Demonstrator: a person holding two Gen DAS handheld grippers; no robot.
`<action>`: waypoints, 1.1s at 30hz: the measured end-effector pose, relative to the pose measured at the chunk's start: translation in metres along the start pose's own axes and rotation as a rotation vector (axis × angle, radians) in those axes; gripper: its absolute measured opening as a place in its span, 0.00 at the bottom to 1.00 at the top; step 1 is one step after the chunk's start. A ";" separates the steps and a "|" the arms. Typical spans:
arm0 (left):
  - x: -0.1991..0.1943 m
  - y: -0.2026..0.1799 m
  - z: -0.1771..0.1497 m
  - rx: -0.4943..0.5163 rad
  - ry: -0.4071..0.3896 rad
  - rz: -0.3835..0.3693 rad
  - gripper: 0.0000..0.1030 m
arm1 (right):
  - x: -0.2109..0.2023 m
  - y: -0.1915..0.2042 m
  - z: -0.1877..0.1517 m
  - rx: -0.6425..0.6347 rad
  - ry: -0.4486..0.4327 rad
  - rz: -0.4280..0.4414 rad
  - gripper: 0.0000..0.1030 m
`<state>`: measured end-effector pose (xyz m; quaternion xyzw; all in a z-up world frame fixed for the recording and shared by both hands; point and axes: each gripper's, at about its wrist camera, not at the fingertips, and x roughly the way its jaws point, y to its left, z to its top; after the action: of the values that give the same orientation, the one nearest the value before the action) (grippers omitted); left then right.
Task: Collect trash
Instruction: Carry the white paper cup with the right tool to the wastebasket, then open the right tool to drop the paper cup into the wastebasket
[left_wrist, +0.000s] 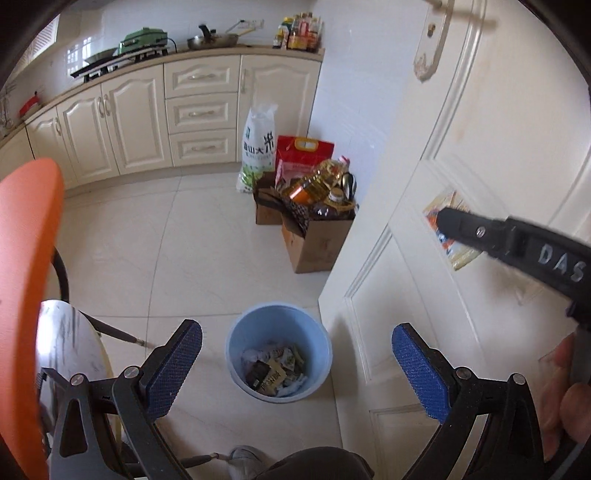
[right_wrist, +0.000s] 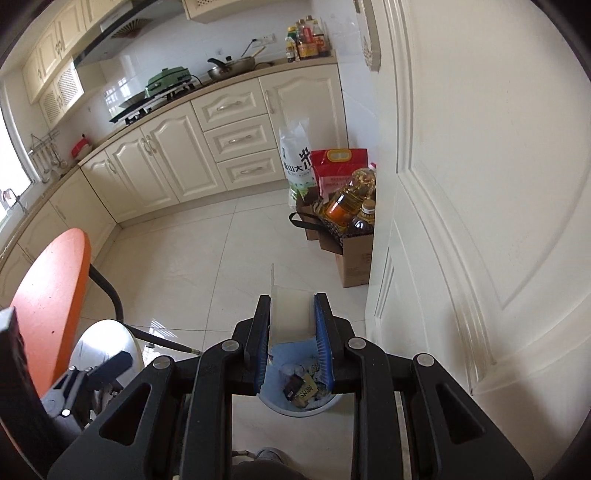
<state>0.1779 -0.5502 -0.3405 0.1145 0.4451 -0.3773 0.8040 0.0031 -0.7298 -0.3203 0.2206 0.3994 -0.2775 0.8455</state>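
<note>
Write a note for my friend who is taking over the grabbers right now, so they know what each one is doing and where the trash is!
Right gripper: shut on a pale flat wrapper, printed on its other side, held above the blue trash bin.
Left gripper: open, holding nothing, also pointing down toward the bin.
The bin stands on the tiled floor beside the white door, and it already has several wrappers and crumpled bits in it.
Done: some trash is binned.
Left: the held wrapper is not yet dropped; opening the right jaws over the bin looks like the next move.
</note>
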 end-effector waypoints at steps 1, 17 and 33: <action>0.016 0.000 -0.001 -0.002 0.025 0.007 0.98 | 0.009 0.000 -0.002 0.003 0.011 0.002 0.22; 0.329 0.107 -0.014 -0.250 0.380 0.115 0.63 | 0.238 0.000 -0.089 -0.006 0.314 0.078 0.22; 0.484 0.124 -0.074 -0.291 0.540 0.008 0.25 | 0.359 -0.005 -0.149 -0.030 0.506 0.125 0.22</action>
<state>0.3732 -0.6704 -0.7904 0.0958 0.6916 -0.2624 0.6661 0.1067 -0.7503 -0.6948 0.2946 0.5877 -0.1546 0.7375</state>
